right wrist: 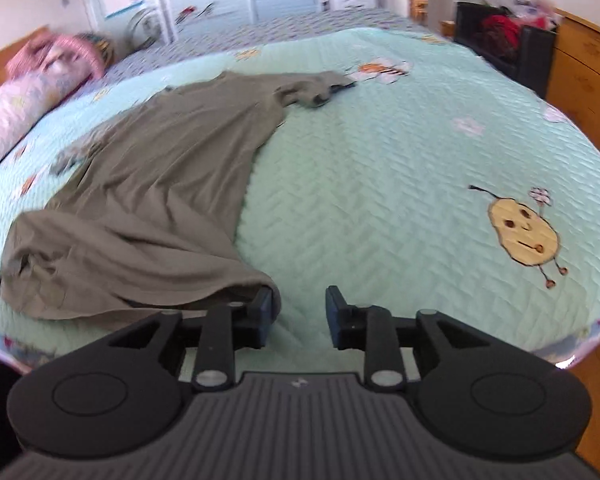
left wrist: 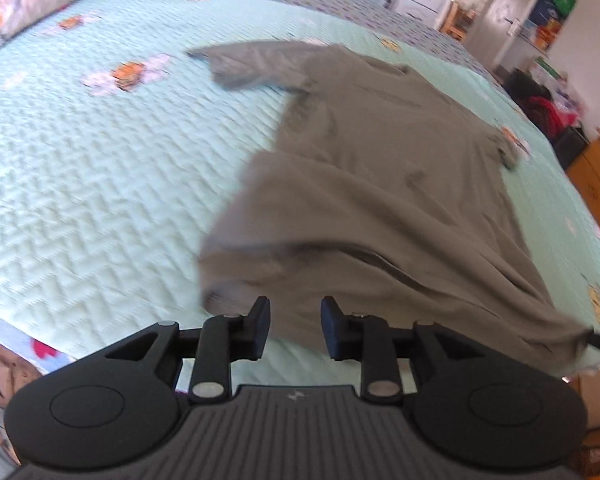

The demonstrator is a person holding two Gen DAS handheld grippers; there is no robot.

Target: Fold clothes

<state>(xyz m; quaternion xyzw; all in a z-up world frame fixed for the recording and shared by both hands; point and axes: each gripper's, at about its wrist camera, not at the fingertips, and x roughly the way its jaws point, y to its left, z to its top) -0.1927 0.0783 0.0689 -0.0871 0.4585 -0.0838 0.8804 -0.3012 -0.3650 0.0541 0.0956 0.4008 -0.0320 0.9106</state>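
Both your left claw [left wrist: 293, 328] and right claw [right wrist: 298, 316] hang parted and empty at the hem of the grey shirt [left wrist: 380, 168] spread on the bed [left wrist: 100, 180], so pinch each hem corner squarely before folding.

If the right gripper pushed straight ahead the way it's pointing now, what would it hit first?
Most likely the bare mint quilt. The right gripper stands open with nothing between its fingers; the grey shirt lies just off its left finger, so depth permitting, it would slip past the hem.
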